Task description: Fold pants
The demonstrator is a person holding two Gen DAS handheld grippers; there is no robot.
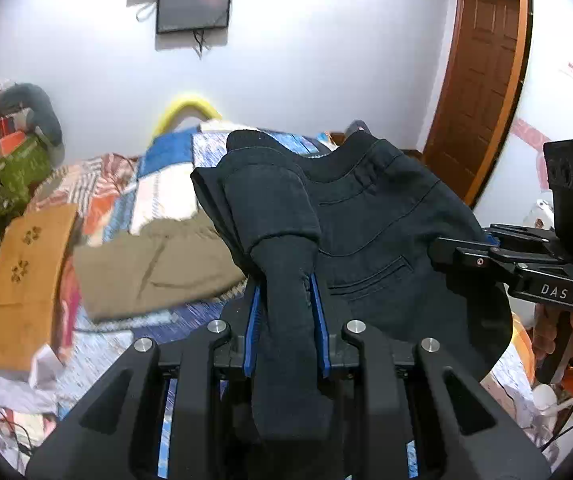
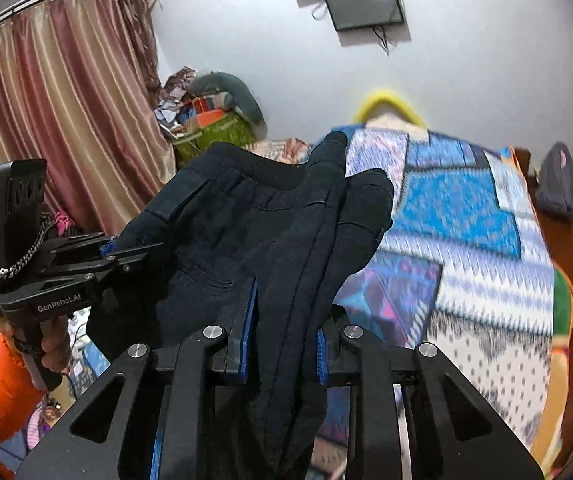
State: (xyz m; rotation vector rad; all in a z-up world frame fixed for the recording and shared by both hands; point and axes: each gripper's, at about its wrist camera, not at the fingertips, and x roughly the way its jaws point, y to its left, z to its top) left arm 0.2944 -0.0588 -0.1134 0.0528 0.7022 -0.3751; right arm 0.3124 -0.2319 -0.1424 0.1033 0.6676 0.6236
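Dark pants (image 1: 366, 216) clamped at both ends: left gripper (image 1: 286, 320) pinches a bunched fold, right gripper (image 2: 282, 332) pinches the other edge, cloth slung between them above the patterned bedspread (image 2: 466, 240). Beyond: folded khaki pants (image 1: 158, 264), wall screen (image 1: 194, 6).

Home bedroom: quilted bed (image 2: 466, 216), curtains (image 2: 58, 120), wooden door (image 1: 482, 80).

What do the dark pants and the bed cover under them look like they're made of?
Dark pants: apparently soft matte knit or fleece cotton, navy to black; they drape in thick limp folds, with a gathered elastic waistband and stitched pocket seams. Bed cover: seemingly thin printed woven cotton, matte, with blue, white and purple patchwork-style blocks; the picture is blurred, so the weave itself cannot be told.
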